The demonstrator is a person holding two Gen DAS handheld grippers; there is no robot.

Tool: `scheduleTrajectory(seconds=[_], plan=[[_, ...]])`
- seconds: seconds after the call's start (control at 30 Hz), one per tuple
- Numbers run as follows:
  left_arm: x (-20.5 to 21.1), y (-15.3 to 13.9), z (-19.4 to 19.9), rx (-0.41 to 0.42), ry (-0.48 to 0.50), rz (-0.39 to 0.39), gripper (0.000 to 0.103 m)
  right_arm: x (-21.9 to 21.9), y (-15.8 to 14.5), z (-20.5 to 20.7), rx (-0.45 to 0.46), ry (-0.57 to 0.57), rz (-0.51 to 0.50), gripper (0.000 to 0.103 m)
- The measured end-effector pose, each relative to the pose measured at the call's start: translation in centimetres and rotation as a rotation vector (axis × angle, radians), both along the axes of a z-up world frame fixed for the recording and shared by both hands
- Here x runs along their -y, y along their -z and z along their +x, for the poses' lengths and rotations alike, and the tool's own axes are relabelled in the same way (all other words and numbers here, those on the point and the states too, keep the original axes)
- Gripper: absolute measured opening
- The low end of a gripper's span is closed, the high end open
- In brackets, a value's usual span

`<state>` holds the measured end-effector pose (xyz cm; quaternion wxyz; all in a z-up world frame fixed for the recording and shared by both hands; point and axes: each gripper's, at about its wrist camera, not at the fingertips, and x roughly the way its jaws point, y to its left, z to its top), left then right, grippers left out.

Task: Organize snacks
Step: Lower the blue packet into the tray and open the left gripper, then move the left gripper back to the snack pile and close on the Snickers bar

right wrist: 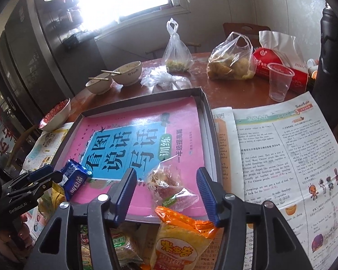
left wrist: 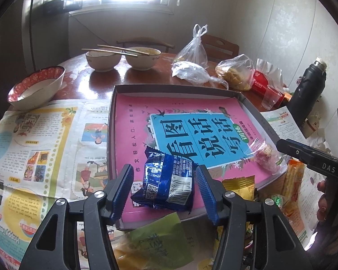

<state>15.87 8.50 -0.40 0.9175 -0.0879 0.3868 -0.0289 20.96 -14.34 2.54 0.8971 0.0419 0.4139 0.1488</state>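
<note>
Blue snack packet (left wrist: 166, 180) lying flat on the pink book (left wrist: 133, 121) inside the shallow grey tray (left wrist: 169, 88), at the book's near left corner, barcode side up. Left gripper (left wrist: 164, 191) straddling the packet, jaws released: a clear gap on the left side, the right pad close beside the wrapper, contact there not discernible. Clear-wrapped snack (right wrist: 169, 184) lying on the same book at its near right edge, between the blue pads of the right gripper (right wrist: 166, 191); jaws released, both pads standing apart from the wrapper. Both packets resting on the book, neither lifted.

Just in front of the tray's near edge, a loose heap of further snacks: orange-and-yellow packet (right wrist: 180, 243) overlapping the tray rim, green packet (left wrist: 160, 240), gold wrapper (left wrist: 238, 186). Printed newspaper sheets (left wrist: 33, 139) spread on the bench left and right of the tray.

Beyond the tray's far edge, on the dark red bench (left wrist: 97, 83): two pale bowls (left wrist: 124, 59) with chopsticks (left wrist: 115, 50) laid across them, and tied clear plastic bags (left wrist: 191, 54) with food inside. Left of the tray, a red-rimmed bowl (left wrist: 36, 86) partly on the newspaper. Right of the tray's far corner, a clear plastic cup (right wrist: 279, 82), a red tissue pack (right wrist: 279, 54) and a dark flask (left wrist: 308, 90).
</note>
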Motion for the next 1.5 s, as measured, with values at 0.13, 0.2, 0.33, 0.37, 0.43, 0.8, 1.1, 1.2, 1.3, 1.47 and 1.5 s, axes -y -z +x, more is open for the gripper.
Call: scheduleTrajectory(seconds=[0.13,0.2,0.33,0.37,0.43,0.8,1.1,1.2,1.3,1.47,1.5], plan=[[-0.2,-0.7,-0.5,0.024,-0.011,-0.003,0.067,0.0,-0.9,-0.4,0.042,0.001,0.010,0.058],[-0.3,-1.1,-0.7,0.034,-0.020,-0.003,0.068,0.1,-1.3,-0.7,0.061,-0.001,0.017,0.060],[-0.6,-1.8,-1.0,0.053,-0.036,-0.006,0.069,0.0,-2.1,-1.1,0.095,-0.004,0.017,0.063],[-0.7,-1.9,-1.2,0.059,-0.040,-0.008,0.069,0.0,-2.2,-1.2,0.100,-0.005,0.015,0.063],[-0.9,-2.3,-1.4,0.071,-0.047,-0.010,0.069,-0.1,-2.5,-1.4,0.113,-0.008,0.016,0.064],[-0.9,-4.3,-3.0,0.131,-0.063,-0.017,0.079,-0.5,-3.9,-2.9,0.176,-0.026,0.026,0.072],[-0.9,-5.6,-4.3,0.154,-0.065,-0.038,0.080,-0.1,-4.6,-3.7,0.197,-0.035,0.042,0.077],[-0.9,-6.1,-4.9,0.163,-0.063,-0.035,0.080,0.1,-5.1,-4.0,0.209,-0.033,0.052,0.077],[-0.7,-6.6,-5.5,0.173,-0.057,-0.031,0.080,0.4,-5.6,-4.5,0.220,-0.035,0.060,0.077],[-0.6,-7.2,-6.2,0.178,-0.054,-0.025,0.080,0.7,-6.1,-5.2,0.231,-0.035,0.061,0.078],[-0.6,-7.3,-6.4,0.177,-0.055,-0.021,0.080,0.7,-6.2,-5.3,0.233,-0.035,0.063,0.078]])
